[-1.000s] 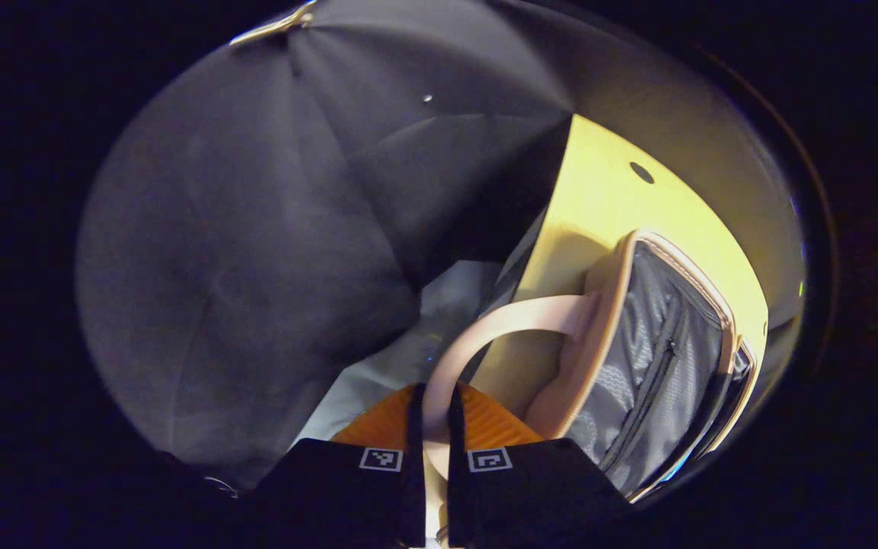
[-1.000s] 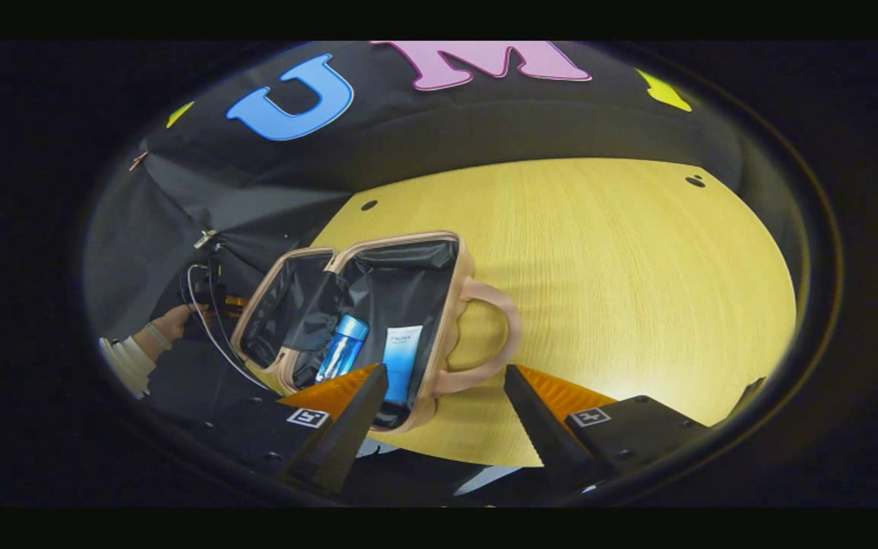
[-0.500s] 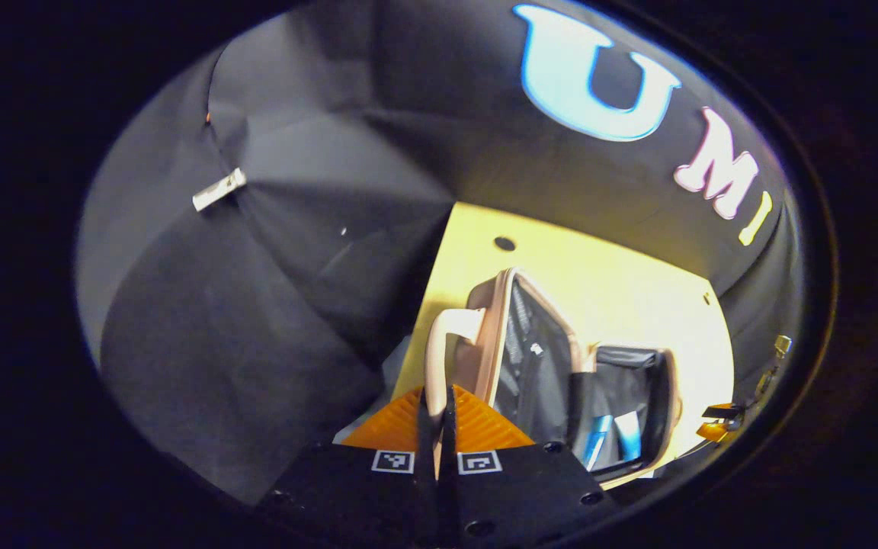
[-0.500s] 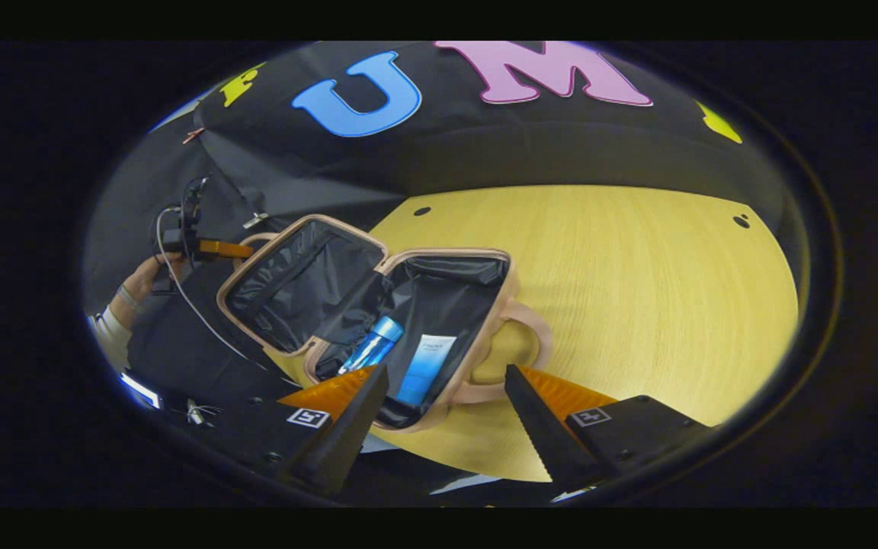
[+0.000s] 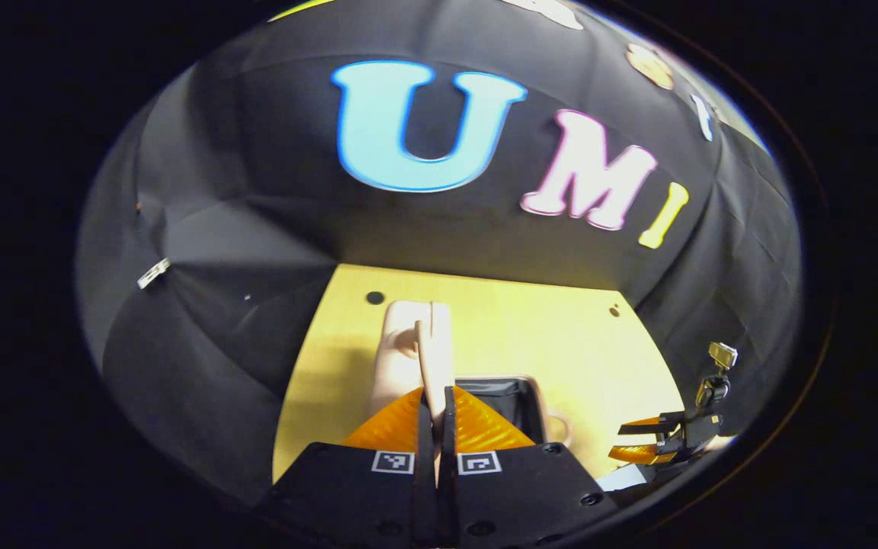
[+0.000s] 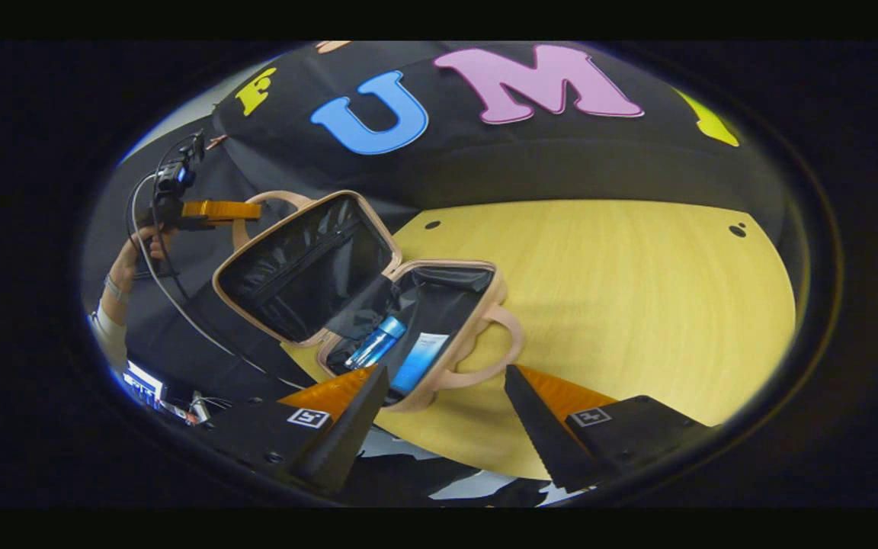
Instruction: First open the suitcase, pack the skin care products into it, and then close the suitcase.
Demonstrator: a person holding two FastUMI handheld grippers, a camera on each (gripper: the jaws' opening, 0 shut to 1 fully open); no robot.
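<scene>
Suitcase [image 6: 378, 297] open on table [image 6: 622, 305]; blue bottle [image 6: 376, 342], tube [image 6: 418, 361] inside.

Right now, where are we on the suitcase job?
Done: suitcase open, blue bottle and tube inside. In hand: left gripper is shut on the lid handle, lid raised about halfway. Right gripper hangs open by the other handle. Left: bring the lid down shut.
</scene>
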